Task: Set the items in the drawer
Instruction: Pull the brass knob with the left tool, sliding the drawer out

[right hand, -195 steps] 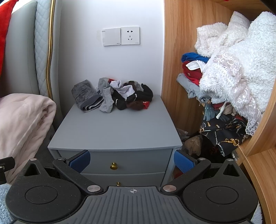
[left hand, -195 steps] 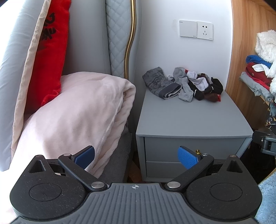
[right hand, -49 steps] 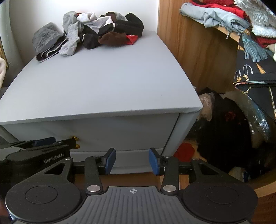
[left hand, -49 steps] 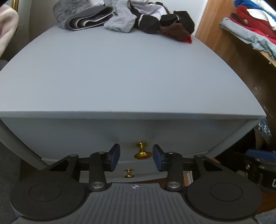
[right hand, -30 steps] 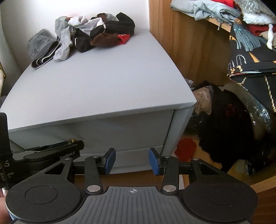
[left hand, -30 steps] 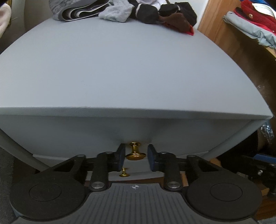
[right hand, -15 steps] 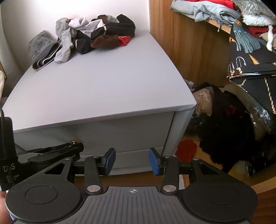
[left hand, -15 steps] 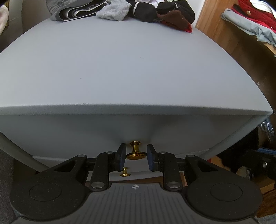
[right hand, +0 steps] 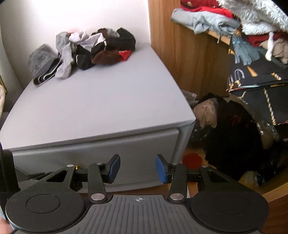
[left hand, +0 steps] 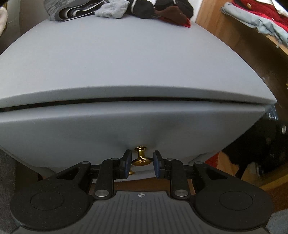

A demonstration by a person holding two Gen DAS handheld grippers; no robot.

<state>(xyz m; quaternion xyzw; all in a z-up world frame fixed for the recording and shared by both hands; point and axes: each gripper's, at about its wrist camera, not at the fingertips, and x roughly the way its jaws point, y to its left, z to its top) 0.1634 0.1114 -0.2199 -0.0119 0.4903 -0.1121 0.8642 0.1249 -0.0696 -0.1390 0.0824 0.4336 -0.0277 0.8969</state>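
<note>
With my left gripper clamped around the top drawer's brass knob and my right gripper idle with jaws apart, I risk slipping off the rounded knob while the socks wait atop the nightstand.

Drawer interior hidden; sock pile cropped at top.
</note>
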